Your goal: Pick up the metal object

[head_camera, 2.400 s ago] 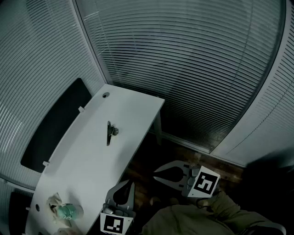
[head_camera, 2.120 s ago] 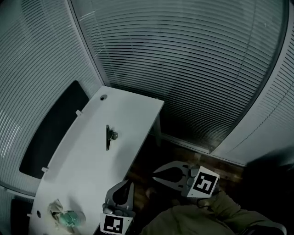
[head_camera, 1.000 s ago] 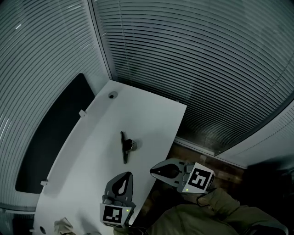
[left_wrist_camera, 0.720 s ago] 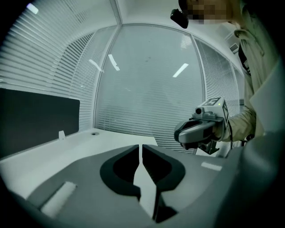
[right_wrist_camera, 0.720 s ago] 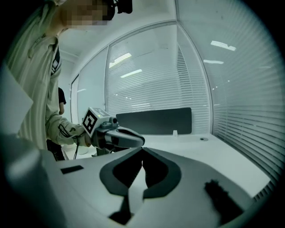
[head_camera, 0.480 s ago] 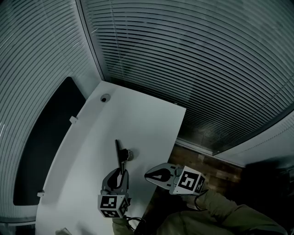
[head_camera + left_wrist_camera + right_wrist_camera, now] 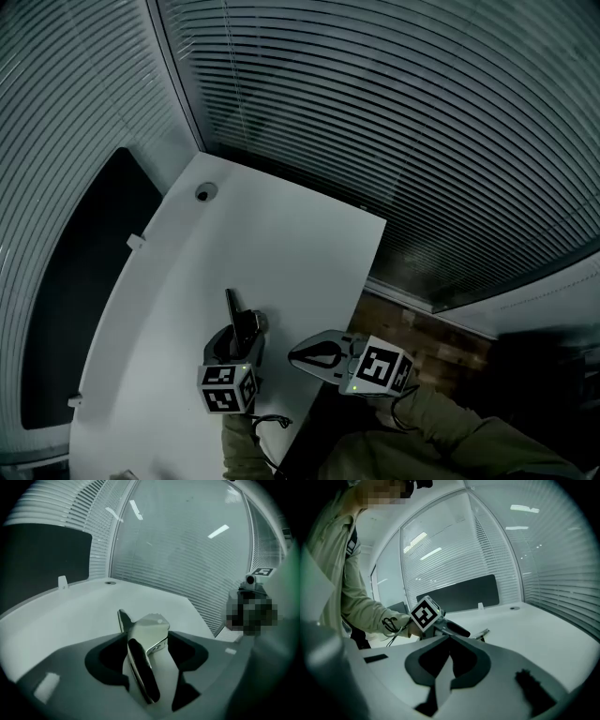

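Two hand-held grippers work at the near end of a white bench (image 7: 281,244), and the metal object (image 7: 238,322) lies flat on the bench close to its near right edge, a slim dark handle with a bright silvery head. The left hand-held gripper (image 7: 240,341) sits low over the bench with the metal object (image 7: 146,637) between its jaws; the jaws are opening, standing wide on either side of the handle, and the pads do not press on it. The left gripper view shows the dark handle running toward the camera and the shiny head pointing away along the bench (image 7: 70,606). The right hand-held gripper (image 7: 306,356) hovers just off the bench's right edge, above the wooden floor (image 7: 422,328); its jaws are closed together with nothing between them (image 7: 449,644). A small round grommet (image 7: 202,193) sits at the bench's far left corner, a dark panel (image 7: 56,281) stands along the bench's left side, and slatted blinds (image 7: 375,112) rise beyond its far end
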A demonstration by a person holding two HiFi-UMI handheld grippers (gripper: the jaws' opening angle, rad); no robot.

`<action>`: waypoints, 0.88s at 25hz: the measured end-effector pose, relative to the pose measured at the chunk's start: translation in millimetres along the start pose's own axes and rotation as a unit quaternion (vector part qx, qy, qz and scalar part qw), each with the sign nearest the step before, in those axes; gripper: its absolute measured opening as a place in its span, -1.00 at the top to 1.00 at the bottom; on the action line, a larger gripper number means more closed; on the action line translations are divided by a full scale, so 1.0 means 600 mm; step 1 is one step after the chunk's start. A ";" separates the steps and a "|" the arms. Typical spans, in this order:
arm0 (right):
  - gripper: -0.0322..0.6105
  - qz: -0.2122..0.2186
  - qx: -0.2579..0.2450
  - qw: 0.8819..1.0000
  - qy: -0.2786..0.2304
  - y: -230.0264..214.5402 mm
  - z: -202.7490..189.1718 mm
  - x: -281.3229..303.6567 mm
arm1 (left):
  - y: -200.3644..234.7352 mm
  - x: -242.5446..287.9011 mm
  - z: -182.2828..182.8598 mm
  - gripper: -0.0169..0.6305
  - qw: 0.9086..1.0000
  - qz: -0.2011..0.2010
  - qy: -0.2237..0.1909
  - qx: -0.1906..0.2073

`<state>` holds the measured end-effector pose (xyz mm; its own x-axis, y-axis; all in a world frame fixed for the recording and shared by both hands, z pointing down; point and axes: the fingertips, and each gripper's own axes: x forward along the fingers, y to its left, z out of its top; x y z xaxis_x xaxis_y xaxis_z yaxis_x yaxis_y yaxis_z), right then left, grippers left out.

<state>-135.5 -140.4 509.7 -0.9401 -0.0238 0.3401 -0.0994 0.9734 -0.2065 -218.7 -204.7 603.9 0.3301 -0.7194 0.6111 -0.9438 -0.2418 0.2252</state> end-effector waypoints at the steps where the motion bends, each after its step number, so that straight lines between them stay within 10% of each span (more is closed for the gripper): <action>1: 0.89 0.000 0.004 1.000 0.001 -0.003 -0.003 0.000 | 0.001 0.005 0.001 0.07 1.000 0.000 0.004 -0.007; 13: 0.89 0.008 0.021 1.000 -0.003 -0.011 -0.005 0.006 | 0.006 0.024 -0.012 0.19 0.994 0.027 0.093 0.054; 22: 0.89 -0.002 0.016 1.000 -0.007 -0.016 0.001 -0.008 | -0.037 0.001 -0.008 0.27 0.999 -0.004 0.039 -0.004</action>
<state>-130.2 -150.0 509.8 -0.9441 -0.0301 0.3282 -0.1125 0.9654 -0.2351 -197.8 -196.7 602.9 0.3379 -0.6650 0.6660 -0.9412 -0.2414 0.2364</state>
